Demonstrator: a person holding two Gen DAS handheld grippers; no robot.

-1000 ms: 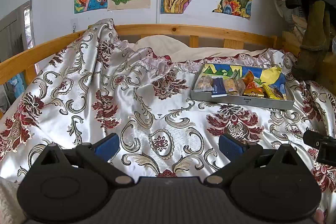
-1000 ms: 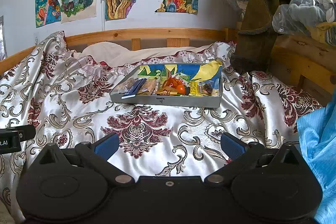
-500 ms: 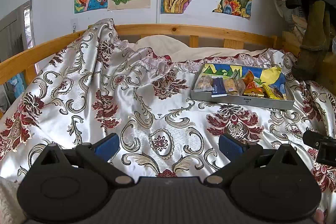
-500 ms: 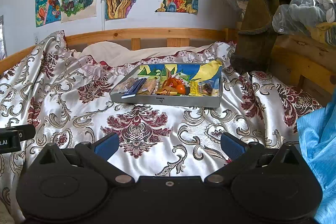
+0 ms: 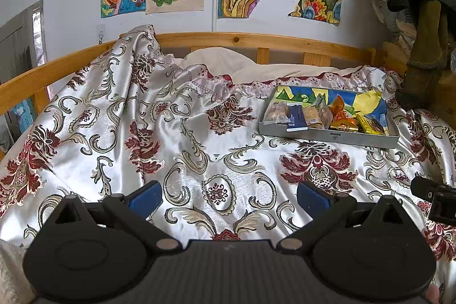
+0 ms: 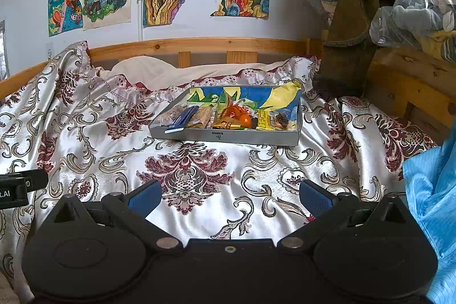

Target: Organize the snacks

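A shallow grey box with a colourful lining lies on the patterned bedspread, at the right of the left wrist view and in the middle of the right wrist view. It holds several snack packets: biscuit packs, a dark blue packet, orange wrappers and a yellow packet. My left gripper is open and empty, well short of the box and to its left. My right gripper is open and empty, in front of the box.
The bedspread is rumpled, with a raised fold at the back left. A wooden bed rail runs behind. A brown garment hangs at the back right. Blue cloth lies at the right edge.
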